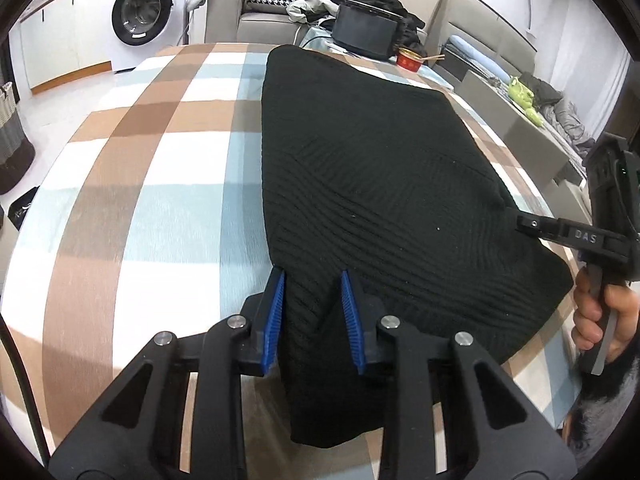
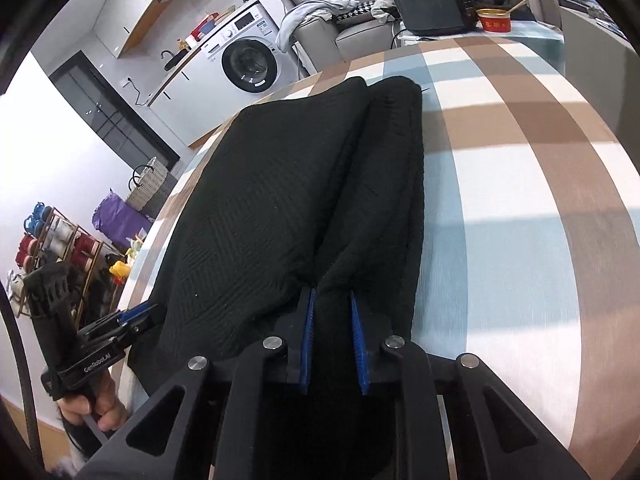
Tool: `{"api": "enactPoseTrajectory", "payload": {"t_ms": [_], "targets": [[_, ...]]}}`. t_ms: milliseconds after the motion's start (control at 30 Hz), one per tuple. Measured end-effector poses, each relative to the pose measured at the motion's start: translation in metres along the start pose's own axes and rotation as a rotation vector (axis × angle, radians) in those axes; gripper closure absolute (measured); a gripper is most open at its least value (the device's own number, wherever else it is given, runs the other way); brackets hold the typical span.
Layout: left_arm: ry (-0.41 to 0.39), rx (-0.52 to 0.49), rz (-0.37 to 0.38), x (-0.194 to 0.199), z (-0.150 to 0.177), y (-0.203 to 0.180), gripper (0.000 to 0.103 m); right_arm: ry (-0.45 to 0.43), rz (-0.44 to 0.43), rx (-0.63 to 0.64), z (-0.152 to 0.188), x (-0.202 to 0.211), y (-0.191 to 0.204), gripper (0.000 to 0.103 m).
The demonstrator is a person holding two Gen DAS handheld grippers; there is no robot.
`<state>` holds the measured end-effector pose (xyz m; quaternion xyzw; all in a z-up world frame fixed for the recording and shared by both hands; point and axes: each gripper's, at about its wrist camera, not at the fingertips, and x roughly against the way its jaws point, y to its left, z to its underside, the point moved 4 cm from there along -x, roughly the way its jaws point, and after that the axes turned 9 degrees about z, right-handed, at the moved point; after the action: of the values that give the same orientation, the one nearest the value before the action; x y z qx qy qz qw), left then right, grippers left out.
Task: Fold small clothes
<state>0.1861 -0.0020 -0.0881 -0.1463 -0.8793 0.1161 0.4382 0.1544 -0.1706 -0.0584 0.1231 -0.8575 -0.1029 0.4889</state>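
Black knit garment (image 1: pixel 372 168) fills both my jaws: my left gripper (image 1: pixel 312 280) pinches its near edge between blue pads, nearly closed, and my right gripper (image 2: pixel 332 296) clamps a bunched fold likewise. It lies flat across the plaid-covered counter (image 1: pixel 160 200), a washing machine (image 1: pixel 142 14) beyond.

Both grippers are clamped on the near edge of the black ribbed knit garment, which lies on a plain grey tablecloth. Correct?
Not quite: the cloth is not plain grey. It is a checked tablecloth in brown, white and light blue, as both wrist views show. The rest holds: the left gripper and the right gripper are each clamped on the near edge of the black ribbed knit garment.
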Motion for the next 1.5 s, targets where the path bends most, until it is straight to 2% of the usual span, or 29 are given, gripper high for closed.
{"api": "enactPoseTrajectory", "payload": {"t_ms": [100,233,300,367,400,467,500,567,600,667,700,800,1100,1500], "targets": [[-0.008,0.011,0.012,-0.001,-0.002,0.005,0.078,0.003,0.019,0.004,-0.007,-0.003,-0.002,0.087],[-0.017,0.001,-0.007,0.006,0.002,0.003,0.075,-0.019,0.074,0.043,-0.004,0.007,0.0,0.076],[-0.036,-0.01,-0.014,0.014,0.004,0.001,0.071,-0.054,0.08,0.071,0.0,0.02,0.001,0.074],[-0.075,-0.025,-0.028,0.026,0.007,-0.004,0.053,-0.1,0.102,0.115,0.008,0.038,0.006,0.054],[-0.095,-0.031,-0.034,0.03,0.008,-0.006,0.048,-0.123,0.113,0.132,0.011,0.046,0.007,0.05],[-0.148,-0.049,-0.045,0.042,0.01,-0.011,0.03,-0.18,0.123,0.187,0.02,0.065,0.015,0.037],[-0.175,-0.063,-0.047,0.049,0.012,-0.014,0.027,-0.198,0.123,0.201,0.024,0.072,0.018,0.032],[-0.227,-0.095,-0.055,0.061,0.016,-0.021,0.017,-0.235,0.11,0.216,0.032,0.083,0.025,0.011],[-0.248,-0.107,-0.057,0.066,0.017,-0.023,0.016,-0.26,0.098,0.225,0.038,0.09,0.028,0.009],[-0.296,-0.126,-0.061,0.076,0.02,-0.028,0.005,-0.288,0.081,0.24,0.045,0.098,0.033,0.001],[-0.314,-0.133,-0.059,0.081,0.022,-0.03,0.001,-0.3,0.074,0.253,0.049,0.1,0.036,0.0],[-0.364,-0.158,-0.058,0.091,0.027,-0.036,0.001,-0.337,0.066,0.271,0.054,0.104,0.043,0.0],[-0.414,-0.176,-0.084,0.097,0.032,-0.039,0.001,-0.428,0.039,0.288,0.06,0.11,0.052,0.0],[-0.431,-0.166,-0.067,0.097,0.033,-0.033,0.001,-0.466,0.068,0.335,0.068,0.1,0.059,0.0]]}}
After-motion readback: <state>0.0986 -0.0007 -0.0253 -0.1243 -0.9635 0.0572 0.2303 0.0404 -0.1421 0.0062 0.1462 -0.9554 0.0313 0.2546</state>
